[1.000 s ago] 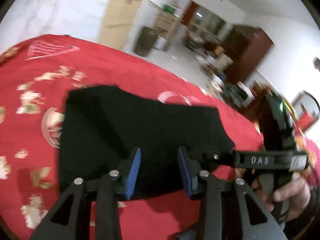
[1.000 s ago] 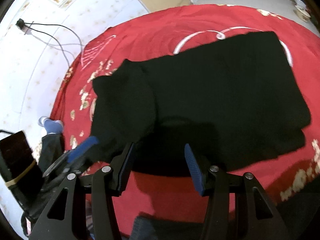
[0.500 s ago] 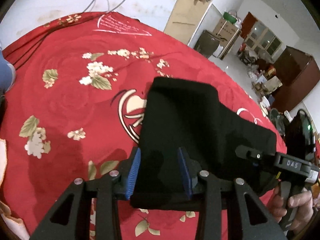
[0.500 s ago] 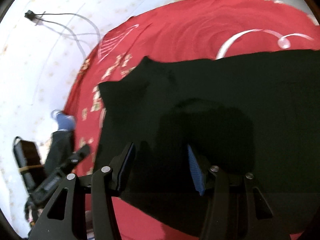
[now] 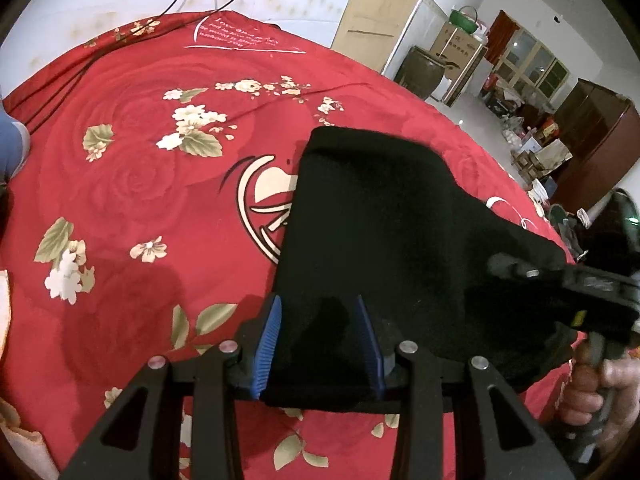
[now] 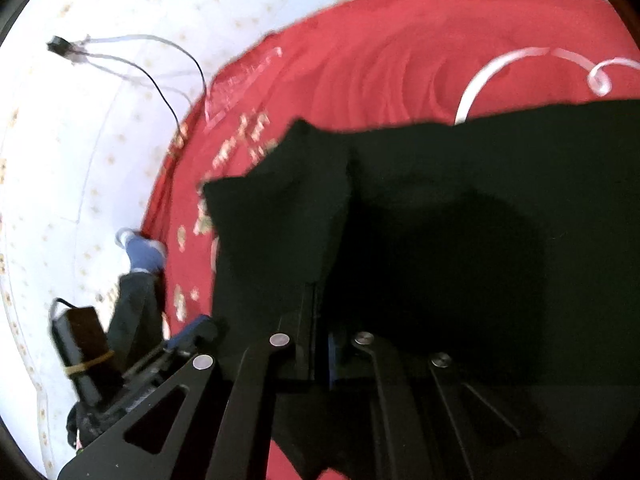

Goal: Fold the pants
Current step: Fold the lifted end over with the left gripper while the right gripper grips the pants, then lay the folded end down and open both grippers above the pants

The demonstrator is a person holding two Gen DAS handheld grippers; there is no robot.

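The black pants (image 5: 384,232) lie on the red cover (image 5: 152,184). The left gripper (image 5: 318,340) has its blue pads (image 5: 269,336) spread, straddling the near edge, which hides part of them. The right gripper (image 6: 320,344) is pinched on the pants; its tips are lost in dark, blurred cloth.

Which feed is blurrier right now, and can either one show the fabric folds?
Right wrist view: motion-smeared, bedspread print streaked, pants a near-featureless dark mass swallowing the right gripper. Left wrist view: sharp centrally, flowers crisp on the bedspread, but the pants read flat black with only outline visible; the left gripper casts a shadow; fisheye bends the edges.
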